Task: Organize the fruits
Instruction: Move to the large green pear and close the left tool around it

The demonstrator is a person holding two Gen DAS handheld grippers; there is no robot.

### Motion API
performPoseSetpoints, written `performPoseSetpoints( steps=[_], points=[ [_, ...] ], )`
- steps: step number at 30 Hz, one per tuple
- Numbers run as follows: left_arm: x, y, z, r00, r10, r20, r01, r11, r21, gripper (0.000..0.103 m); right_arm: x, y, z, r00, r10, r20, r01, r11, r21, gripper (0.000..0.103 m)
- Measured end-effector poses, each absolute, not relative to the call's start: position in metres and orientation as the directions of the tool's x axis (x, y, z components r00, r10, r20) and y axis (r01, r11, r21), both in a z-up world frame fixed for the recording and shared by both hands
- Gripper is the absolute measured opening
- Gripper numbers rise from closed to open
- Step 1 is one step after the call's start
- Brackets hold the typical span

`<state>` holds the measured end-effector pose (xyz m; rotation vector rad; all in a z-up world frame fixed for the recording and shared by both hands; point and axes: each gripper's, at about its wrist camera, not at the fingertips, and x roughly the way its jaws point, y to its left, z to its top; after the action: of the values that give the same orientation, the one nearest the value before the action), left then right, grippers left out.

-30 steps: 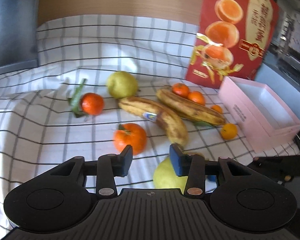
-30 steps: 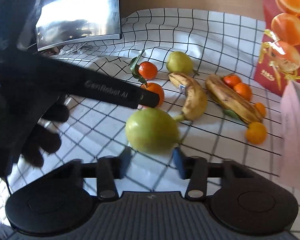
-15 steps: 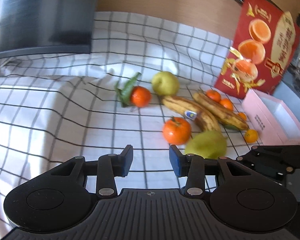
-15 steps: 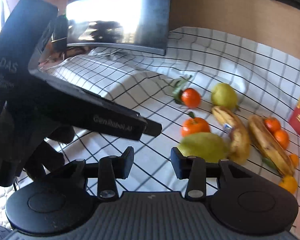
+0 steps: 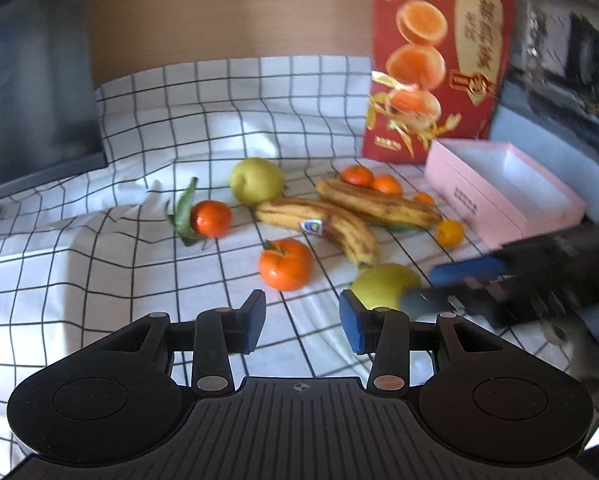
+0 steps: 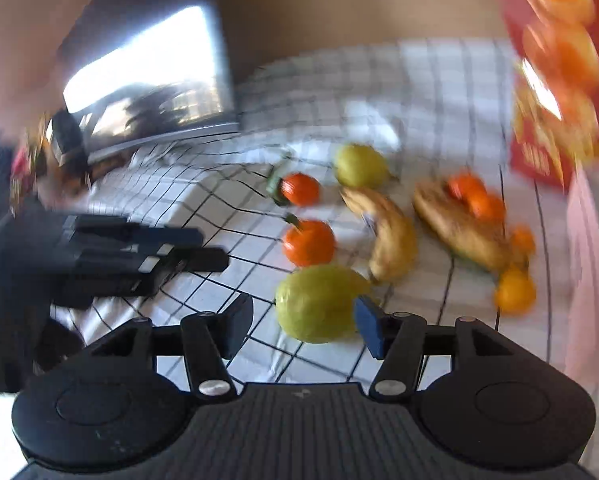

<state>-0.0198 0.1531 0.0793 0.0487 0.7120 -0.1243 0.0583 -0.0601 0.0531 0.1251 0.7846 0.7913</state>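
Note:
Fruit lies on a checked cloth (image 5: 99, 264): a near green pear (image 6: 319, 304), a far pear (image 5: 255, 180), an orange (image 5: 285, 264), a leafy mandarin (image 5: 211, 218), two bananas (image 5: 323, 224) and small mandarins (image 5: 357, 176). My right gripper (image 6: 302, 322) is opening. The near pear lies partly between its fingertips, against the right pad and apart from the left one. In the left wrist view the right gripper (image 5: 439, 286) reaches that pear (image 5: 383, 286) from the right. My left gripper (image 5: 302, 322) hovers over bare cloth, jaws opening, nothing between them; it appears as the left gripper (image 6: 159, 248) in the right wrist view.
An open pink box (image 5: 507, 188) sits at the right of the fruit, with a tall red carton (image 5: 435, 72) standing behind it. A dark screen (image 5: 31, 92) stands at the back left. A small orange (image 5: 449, 232) lies near the box.
The right jaws have widened and now frame the near pear. Both views swung left, then back right. The right gripper has come into the left wrist view beside the pear.

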Motion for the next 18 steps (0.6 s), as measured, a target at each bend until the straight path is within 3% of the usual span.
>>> performPoseSetpoints(
  steps=[5, 8, 14, 18],
  points=[
    [-0.027, 0.163, 0.078, 0.745, -0.06, -0.664, 0.074, 0.997, -0.008, 0.046, 0.088, -0.061, 0.03, 0.436, 0.667, -0.604, -0.461, 0.742, 0.486, 0.062],
    [-0.032, 0.175, 0.075, 0.742, -0.034, -0.67, 0.026, 0.999, -0.022, 0.046, 0.09, -0.061, 0.02, 0.412, 0.699, -0.584, -0.464, 0.713, 0.526, 0.058],
    [-0.04, 0.195, 0.07, 0.732, -0.007, -0.682, -0.047, 0.997, -0.06, 0.045, 0.04, -0.008, 0.039, 0.528, 0.583, -0.618, -0.688, 0.72, 0.091, 0.057],
    [-0.046, 0.199, 0.072, 0.732, -0.038, -0.68, -0.04, 0.994, -0.099, 0.044, 0.008, 0.006, 0.039, 0.56, 0.566, -0.605, -0.748, 0.66, -0.075, 0.057]
  ],
)
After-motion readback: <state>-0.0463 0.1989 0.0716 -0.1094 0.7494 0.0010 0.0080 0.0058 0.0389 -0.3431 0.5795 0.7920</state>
